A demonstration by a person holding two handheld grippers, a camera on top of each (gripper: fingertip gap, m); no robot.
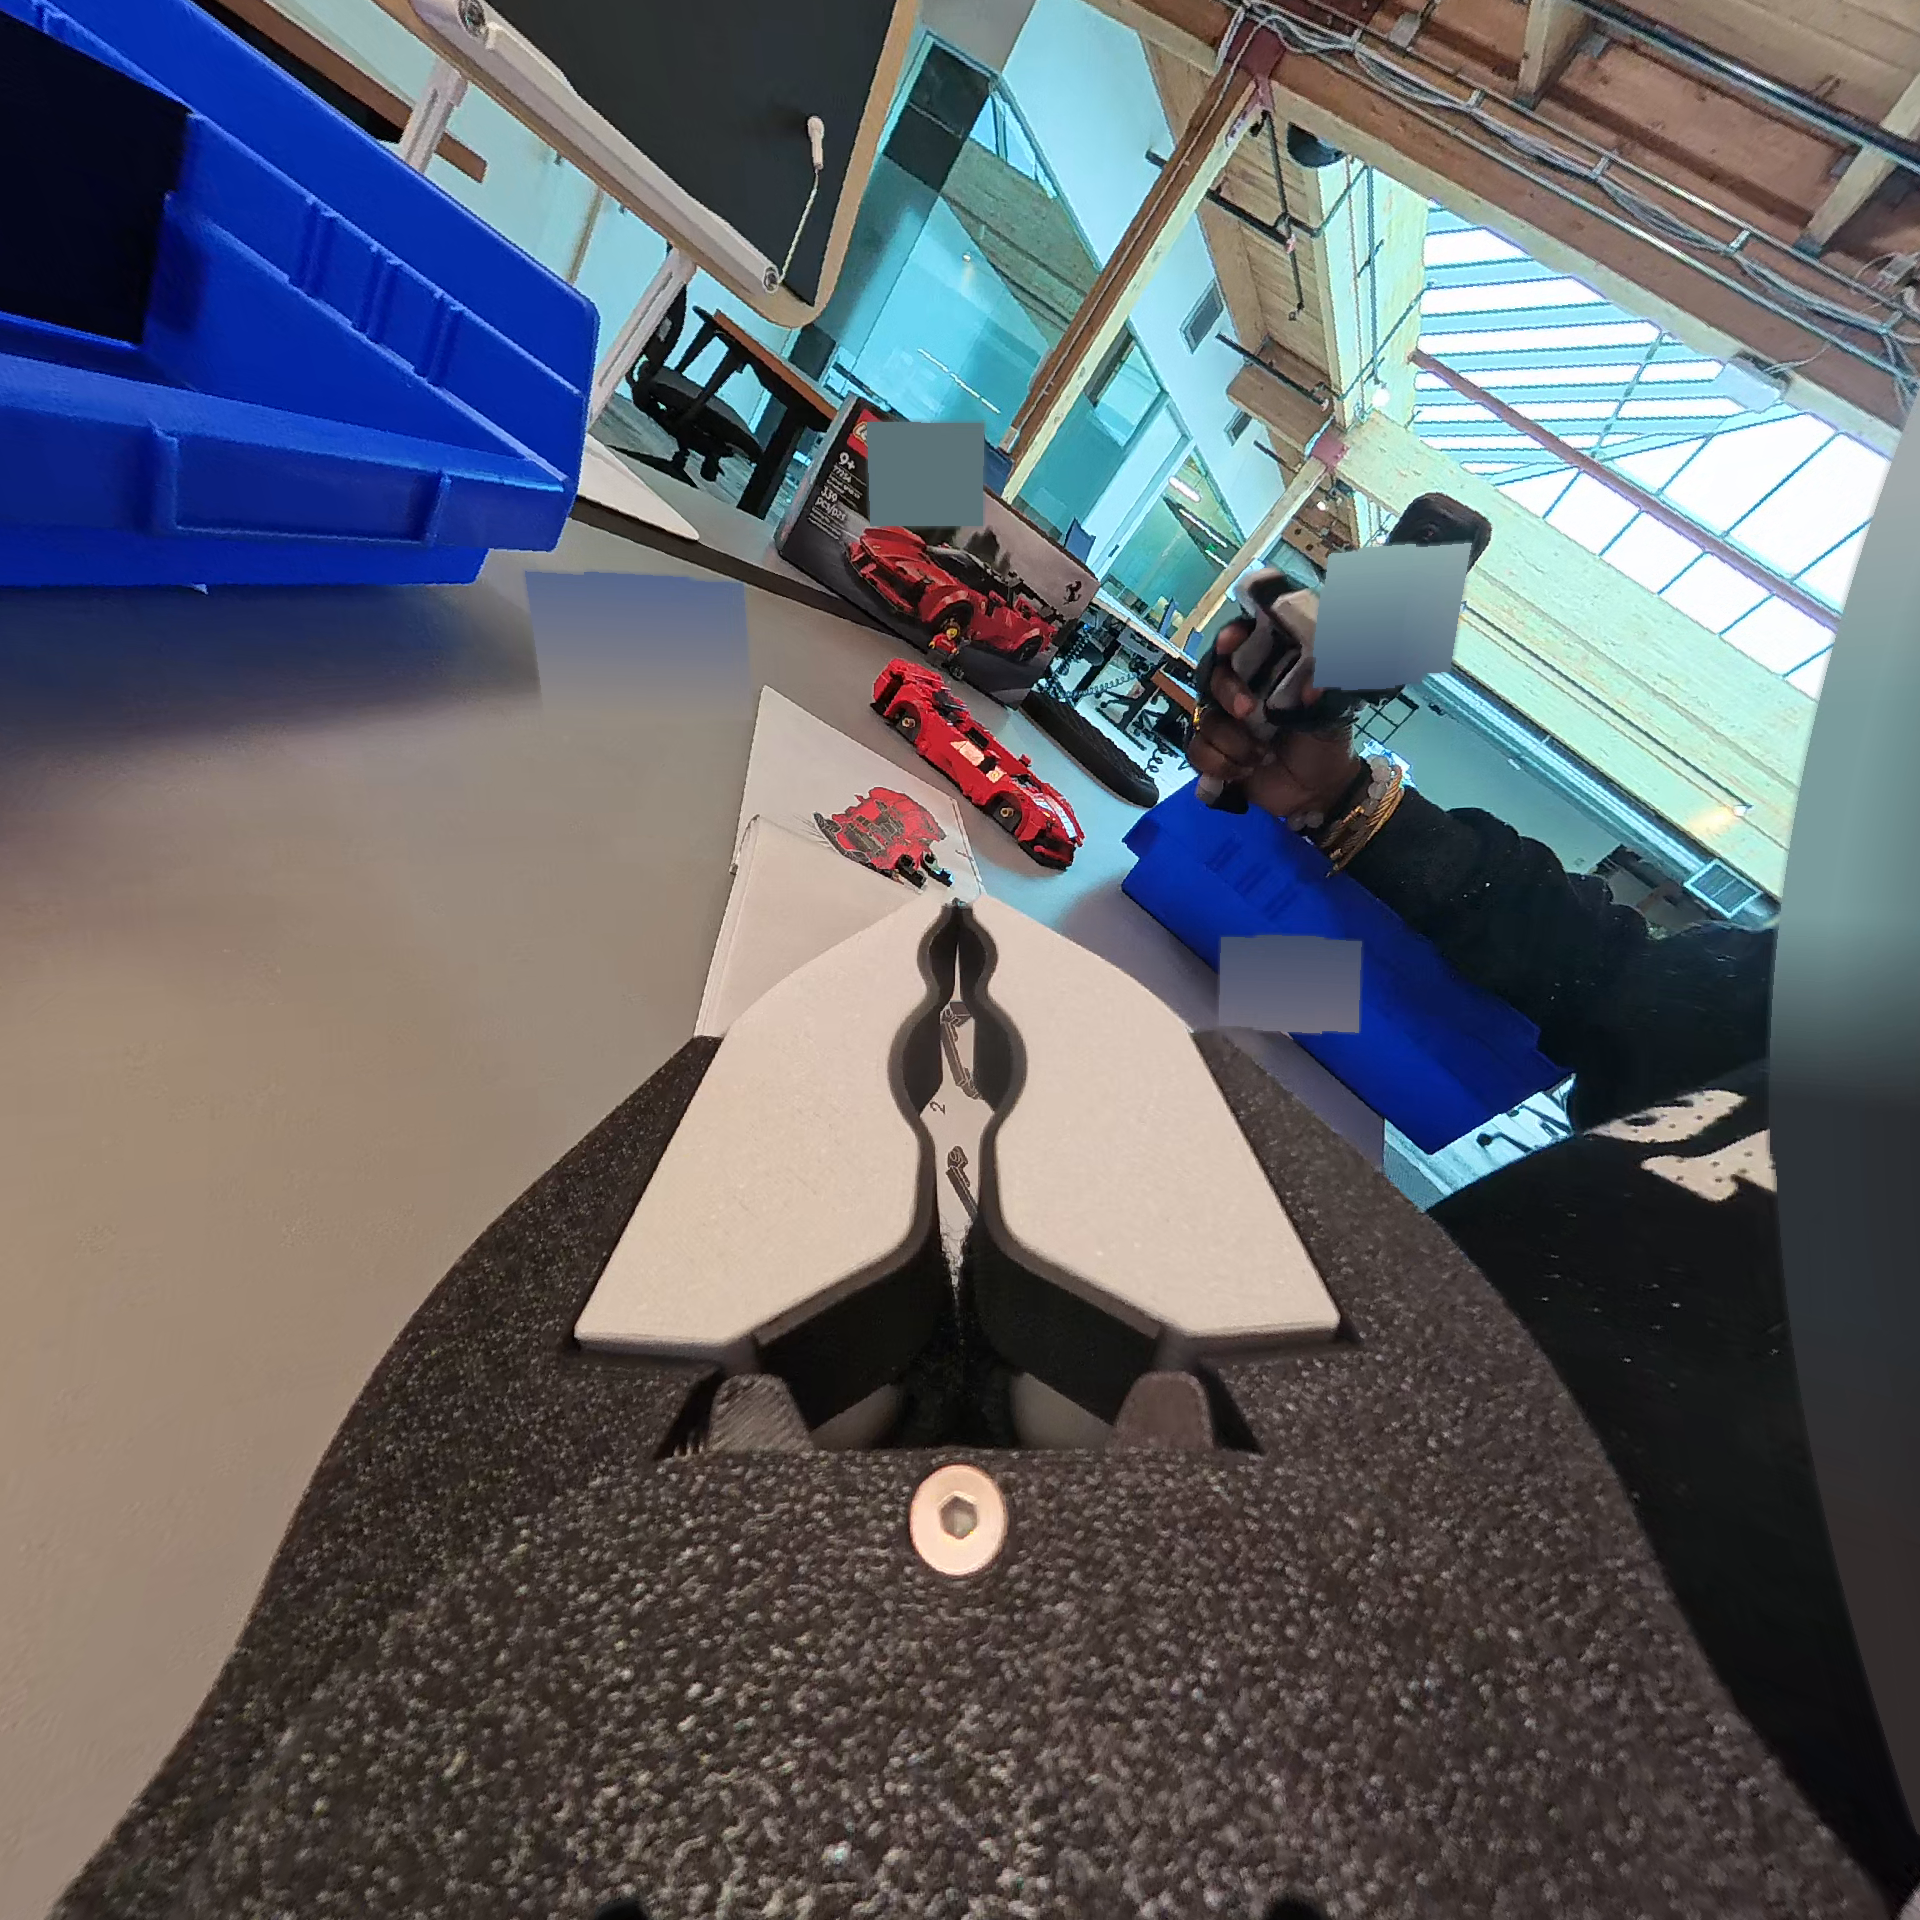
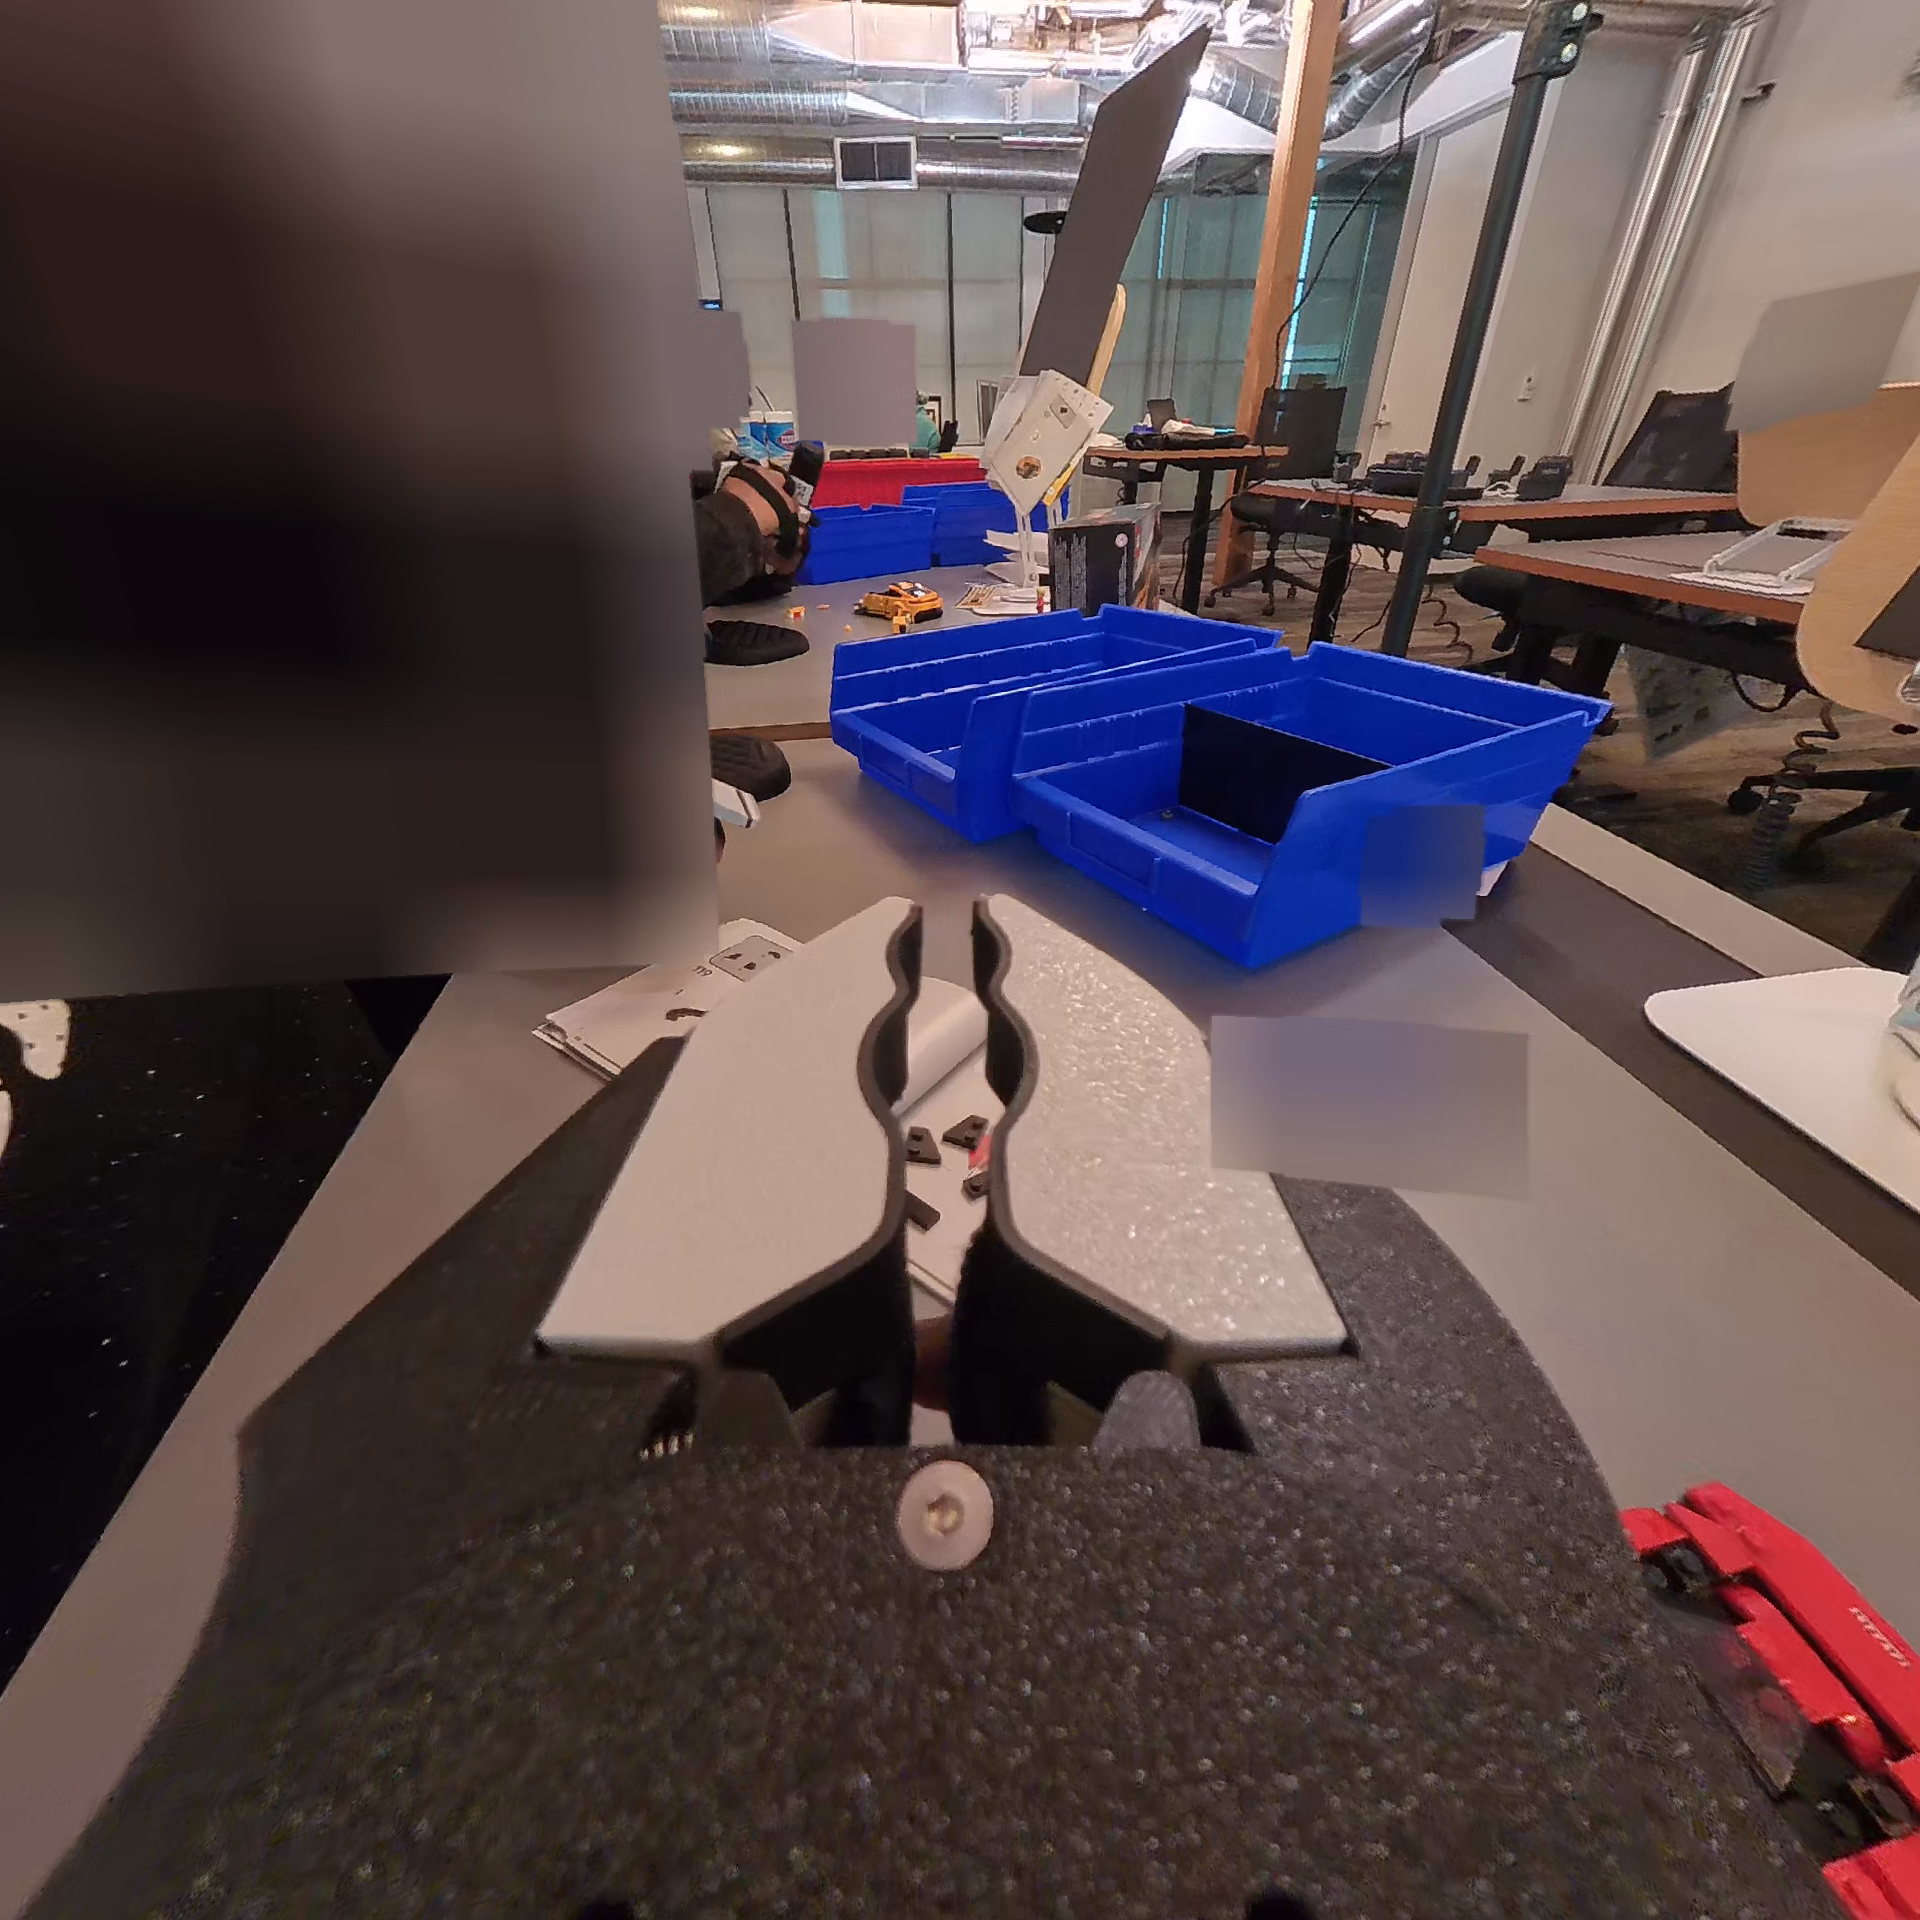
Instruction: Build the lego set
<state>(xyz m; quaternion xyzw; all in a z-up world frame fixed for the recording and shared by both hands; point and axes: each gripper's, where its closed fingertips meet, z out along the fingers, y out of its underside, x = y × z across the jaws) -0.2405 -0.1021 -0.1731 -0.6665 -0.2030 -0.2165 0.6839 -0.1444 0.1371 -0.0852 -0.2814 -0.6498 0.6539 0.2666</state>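
In the left wrist view, my left gripper [image 1: 954, 910] is shut, fingertips touching, low over the open instruction booklet [image 1: 821, 831]; I see nothing between the tips. The built red Lego car [image 1: 977, 764] lies beyond the booklet, in front of its box [image 1: 935, 561]. A hand holds the right gripper [image 1: 1262, 644] raised at the right. In the right wrist view, my right gripper [image 2: 948, 916] is open by a narrow gap and empty. Through the gap, small black pieces [image 2: 940, 1138] lie on the grey table by the booklet [image 2: 665, 997]. Part of the red car [image 2: 1787, 1662] shows at the bottom right.
A blue bin [image 1: 260, 364] stands close on the left and another [image 1: 1340, 914] at the right under the person's sleeve. Two blue bins [image 2: 1247, 790] sit side by side ahead of the right gripper. A white tray [image 2: 1787, 1060] is at the right edge. A yellow Lego vehicle [image 2: 902, 603] is far back. The gap from one gripper's tips to the other's is roughly 30 centimeters.
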